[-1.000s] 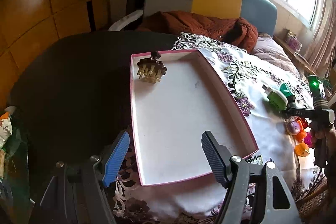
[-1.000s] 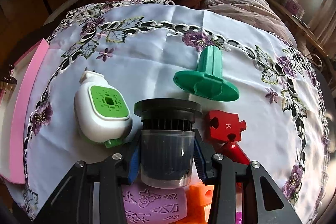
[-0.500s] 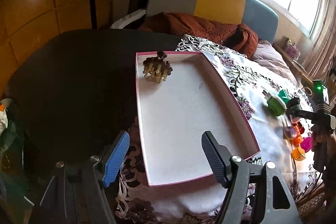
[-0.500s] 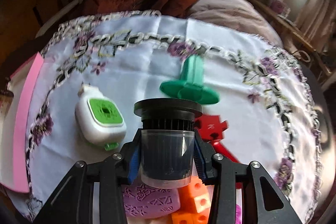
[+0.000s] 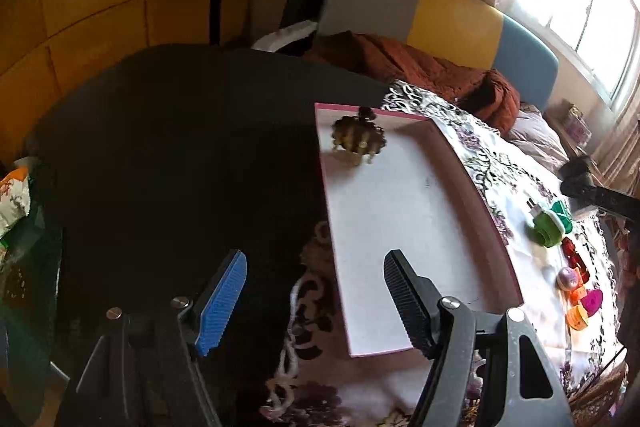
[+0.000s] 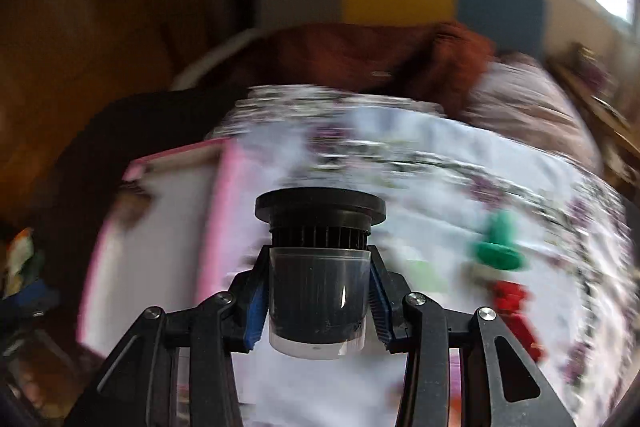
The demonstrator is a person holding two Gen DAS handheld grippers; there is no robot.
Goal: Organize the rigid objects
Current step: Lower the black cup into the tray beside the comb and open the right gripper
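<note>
My right gripper [image 6: 318, 301] is shut on a dark cylindrical filter [image 6: 318, 283] with a black flanged top and clear cup, lifted above the cloth. Blurred behind it lie the pink-rimmed white tray [image 6: 208, 219], a green funnel-shaped piece [image 6: 498, 247] and a red puzzle piece [image 6: 512, 297]. In the left wrist view my left gripper [image 5: 316, 297] stands open and empty over the tray's near left corner. The tray [image 5: 472, 183] holds a brown hair claw [image 5: 358, 139] at its far end. The right gripper [image 5: 592, 187] shows as a dark shape at the right edge.
On the embroidered cloth right of the tray lie a green and white device [image 5: 548, 227], a purple ball [image 5: 570, 277], orange pieces [image 5: 576, 315] and a pink piece [image 5: 592, 301]. A dark tabletop [image 5: 180, 167] lies left of the tray. A sofa with a brown jacket [image 5: 420, 67] stands behind.
My right gripper rose with the filter and swung left toward the tray; its view is now blurred. The left gripper shifted left, so the tray sits further right in its view.
</note>
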